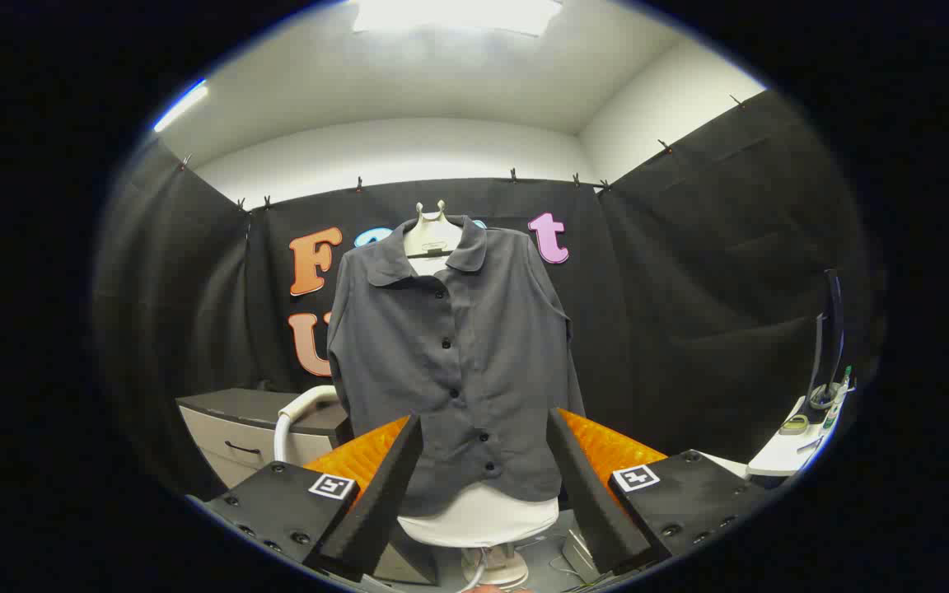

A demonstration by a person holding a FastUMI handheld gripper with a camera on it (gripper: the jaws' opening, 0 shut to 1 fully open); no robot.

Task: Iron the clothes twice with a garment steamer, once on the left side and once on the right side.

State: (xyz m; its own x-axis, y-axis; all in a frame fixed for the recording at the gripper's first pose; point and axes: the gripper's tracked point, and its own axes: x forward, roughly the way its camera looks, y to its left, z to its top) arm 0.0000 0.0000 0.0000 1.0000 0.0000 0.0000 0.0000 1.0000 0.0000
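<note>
The tool (483,461) stands wide open, holding nothing, aimed at the grey shirt (454,362) on its dress form (479,519) beyond the fingers. The white steamer hose (289,416) rises beside the cabinet (256,428), left of the shirt. Risk: the hose snags the hem during reach. Open room lies either side of the shirt.

A test booth inside an office room: black cloth walls (689,272) clipped up all around, white ceiling with lamps (458,15), a grey drawer cabinet (244,428), a white desk (787,449).
</note>
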